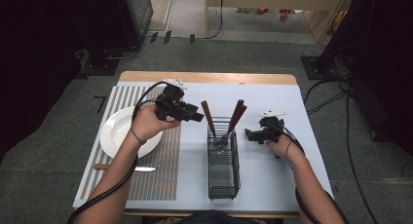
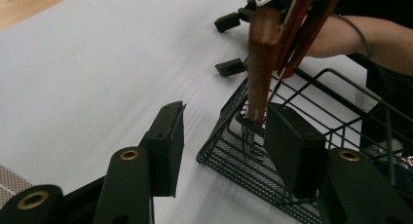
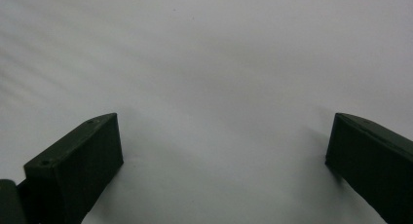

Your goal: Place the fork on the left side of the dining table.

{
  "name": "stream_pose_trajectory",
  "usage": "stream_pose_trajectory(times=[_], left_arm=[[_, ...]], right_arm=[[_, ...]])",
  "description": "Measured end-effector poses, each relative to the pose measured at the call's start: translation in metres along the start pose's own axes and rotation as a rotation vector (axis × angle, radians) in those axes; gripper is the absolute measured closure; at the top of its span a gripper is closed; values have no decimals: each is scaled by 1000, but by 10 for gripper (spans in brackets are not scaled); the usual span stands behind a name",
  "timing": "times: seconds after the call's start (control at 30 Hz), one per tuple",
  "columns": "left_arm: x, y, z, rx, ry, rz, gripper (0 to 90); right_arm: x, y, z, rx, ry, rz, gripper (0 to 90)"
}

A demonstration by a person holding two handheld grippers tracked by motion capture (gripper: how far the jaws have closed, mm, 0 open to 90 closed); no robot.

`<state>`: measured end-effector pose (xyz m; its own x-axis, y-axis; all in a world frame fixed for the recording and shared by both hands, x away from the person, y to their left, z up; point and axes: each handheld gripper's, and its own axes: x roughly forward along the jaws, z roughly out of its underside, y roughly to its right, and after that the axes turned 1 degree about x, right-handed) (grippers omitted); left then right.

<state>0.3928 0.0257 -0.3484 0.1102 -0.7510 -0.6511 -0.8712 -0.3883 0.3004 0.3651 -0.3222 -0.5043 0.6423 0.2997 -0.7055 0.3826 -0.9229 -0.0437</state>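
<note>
Both grippers by the wire basket
Left gripper, jaws apart, left of wooden-handled cutlery; right gripper empty, jaws wide; plate far left.

My table has a wooden top under a white sheet. On the sheet sit a striped mat at my left and a wire basket mid-table. A plate and knife lie on the mat.

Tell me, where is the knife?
In the high view, the knife lies on the striped mat, just below the white plate, left of the wire basket.
</note>
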Motion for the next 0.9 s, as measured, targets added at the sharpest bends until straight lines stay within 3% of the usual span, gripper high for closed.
stream_pose_trajectory(times=[0.17, 0.57, 0.83, 0.9], left_arm=[[-2, 3, -5, 0, 15, 21, 509], [-4, 4, -29, 59, -11, 23, 547], [0, -2, -42, 66, -41, 61, 593], [2, -4, -46, 61, -50, 80, 652]], right_arm=[[0, 0, 0, 0, 0, 0, 0], [0, 0, 0, 1, 0, 1, 0], [0, 0, 0, 1, 1, 1, 0], [0, 0, 0, 1, 1, 1, 0]])
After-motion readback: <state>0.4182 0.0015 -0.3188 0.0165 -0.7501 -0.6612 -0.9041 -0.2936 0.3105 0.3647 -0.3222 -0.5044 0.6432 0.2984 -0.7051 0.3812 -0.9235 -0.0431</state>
